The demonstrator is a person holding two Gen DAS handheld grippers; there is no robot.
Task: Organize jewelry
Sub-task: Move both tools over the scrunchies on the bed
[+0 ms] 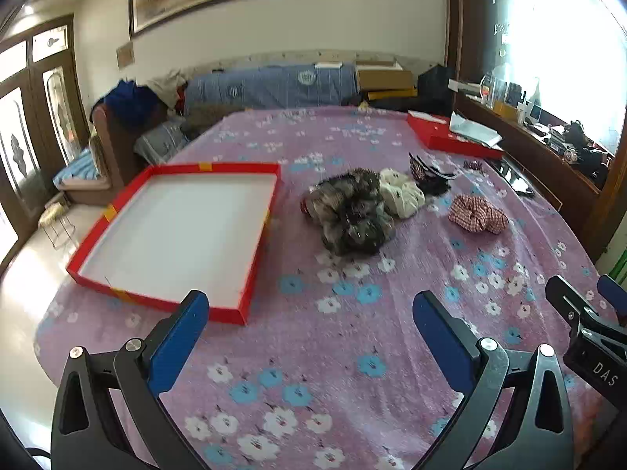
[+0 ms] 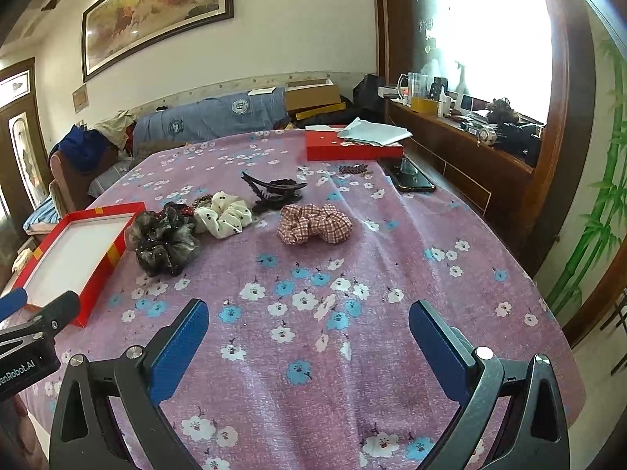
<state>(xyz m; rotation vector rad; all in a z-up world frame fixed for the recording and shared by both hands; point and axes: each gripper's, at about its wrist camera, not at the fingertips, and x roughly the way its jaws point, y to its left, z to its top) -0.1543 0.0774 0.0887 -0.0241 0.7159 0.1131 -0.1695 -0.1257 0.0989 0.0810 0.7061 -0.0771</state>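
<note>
We see a matt floral tablecloth (image 2: 352,235), a checked cloth scrunchie (image 2: 314,222), a glossy plastic hair claw (image 2: 274,190) and a smooth red cardboard tray (image 1: 172,231).

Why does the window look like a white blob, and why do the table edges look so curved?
In both wrist views the window is overexposed, so nothing outside shows. The fisheye lenses bend straight lines, so the floral tablecloth seems to bulge and the red tray looks skewed. The dark scrunchie looks slightly blurred in the left wrist view.
</note>
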